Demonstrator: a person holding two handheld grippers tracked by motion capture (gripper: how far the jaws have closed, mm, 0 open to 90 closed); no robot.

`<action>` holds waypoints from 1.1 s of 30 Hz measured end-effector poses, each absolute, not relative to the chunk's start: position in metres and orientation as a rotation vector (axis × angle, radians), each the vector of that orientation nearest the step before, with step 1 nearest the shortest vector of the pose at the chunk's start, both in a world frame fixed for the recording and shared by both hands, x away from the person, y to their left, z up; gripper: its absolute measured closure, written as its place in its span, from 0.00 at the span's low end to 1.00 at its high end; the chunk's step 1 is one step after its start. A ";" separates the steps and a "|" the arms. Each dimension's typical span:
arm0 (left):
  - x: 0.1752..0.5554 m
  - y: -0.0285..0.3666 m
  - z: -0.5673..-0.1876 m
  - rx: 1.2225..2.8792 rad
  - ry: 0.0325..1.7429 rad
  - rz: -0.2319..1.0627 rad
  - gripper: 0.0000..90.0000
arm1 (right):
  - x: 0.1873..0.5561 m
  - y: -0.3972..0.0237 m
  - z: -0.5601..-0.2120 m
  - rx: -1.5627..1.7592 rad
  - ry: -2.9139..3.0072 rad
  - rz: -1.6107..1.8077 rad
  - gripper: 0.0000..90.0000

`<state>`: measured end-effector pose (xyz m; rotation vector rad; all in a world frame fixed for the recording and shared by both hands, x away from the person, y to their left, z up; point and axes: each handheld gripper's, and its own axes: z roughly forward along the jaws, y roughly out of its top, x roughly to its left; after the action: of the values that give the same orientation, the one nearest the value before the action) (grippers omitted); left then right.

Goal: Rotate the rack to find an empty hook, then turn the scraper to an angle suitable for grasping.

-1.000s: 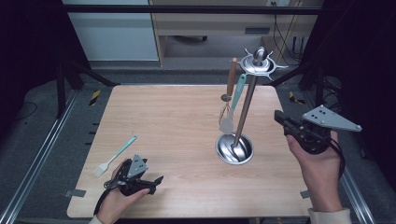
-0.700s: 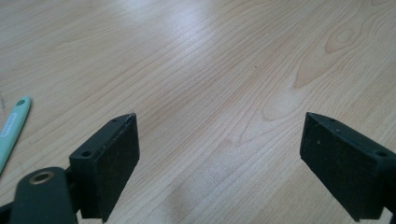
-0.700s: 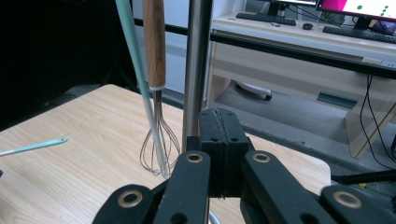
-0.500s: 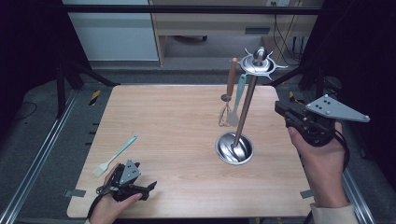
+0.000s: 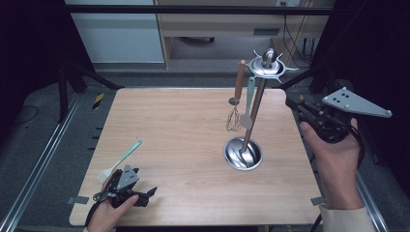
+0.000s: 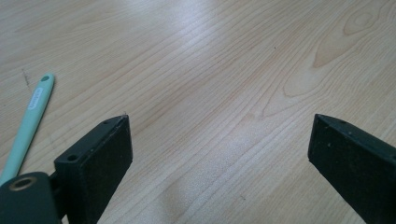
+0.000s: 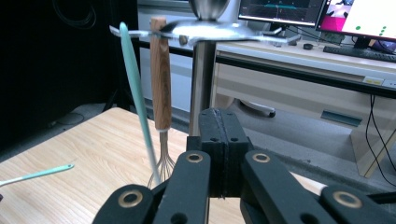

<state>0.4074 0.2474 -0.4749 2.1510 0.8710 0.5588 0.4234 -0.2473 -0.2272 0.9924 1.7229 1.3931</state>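
Left gripper (image 5: 145,194) low over wooden table (image 5: 183,125), jaws wide, empty; mint brush (image 5: 118,162) just beside. Right gripper (image 5: 294,102) jaws pressed together, empty, facing utensil stand (image 5: 254,116); whisk (image 5: 235,94), mint spatula (image 5: 248,104) hanging there.

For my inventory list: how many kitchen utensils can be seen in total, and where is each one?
3. A wooden-handled wire whisk and a mint-green spatula hang from the steel utensil stand. A mint-green brush lies on the wooden table near the left gripper. The stand might hide others.
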 end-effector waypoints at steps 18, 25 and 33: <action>0.408 0.249 -0.475 2.141 0.881 0.564 0.07 | 0.438 -0.240 -0.206 0.974 1.725 1.407 1.00; 0.407 0.248 -0.475 2.142 0.878 0.564 0.07 | 0.442 -0.238 -0.205 0.969 1.727 1.428 1.00; 0.407 0.246 -0.476 2.153 0.876 0.557 0.07 | 0.442 -0.238 -0.204 0.964 1.724 1.449 1.00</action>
<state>0.4073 0.2465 -0.4763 2.1532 0.8760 0.5570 0.4424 -0.2383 -0.2044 0.9645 1.7236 1.4487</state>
